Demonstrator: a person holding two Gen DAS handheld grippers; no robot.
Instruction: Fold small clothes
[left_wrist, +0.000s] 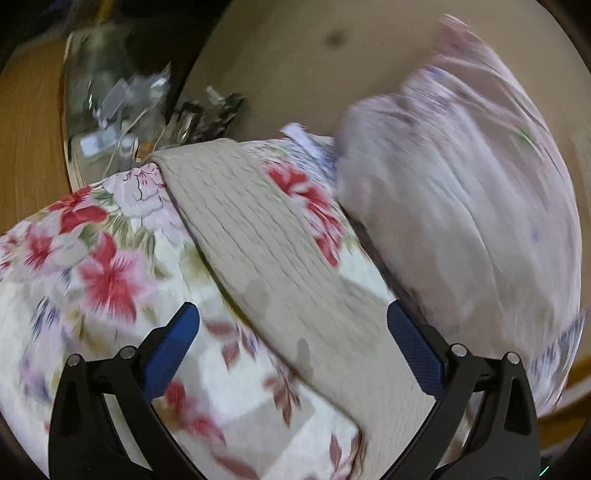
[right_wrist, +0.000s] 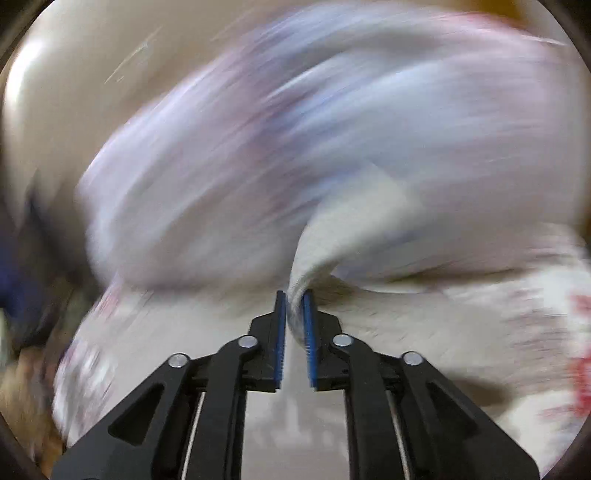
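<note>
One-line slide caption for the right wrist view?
Right gripper pinches the beige waistband, swinging the motion-blurred floral garment.

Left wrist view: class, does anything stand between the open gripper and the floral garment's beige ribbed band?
Nothing visible does. The left gripper is open right over the beige ribbed band of the floral garment.

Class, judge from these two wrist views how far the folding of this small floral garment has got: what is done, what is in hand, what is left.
Done: nothing is clearly finished; no neat fold shows.
In hand: the right gripper is shut on an edge of the floral garment, lifting a flap, blurred by motion. The left gripper is open over the beige waistband, gripping nothing.
Left: laying the flap flat and the remaining folds.
</note>
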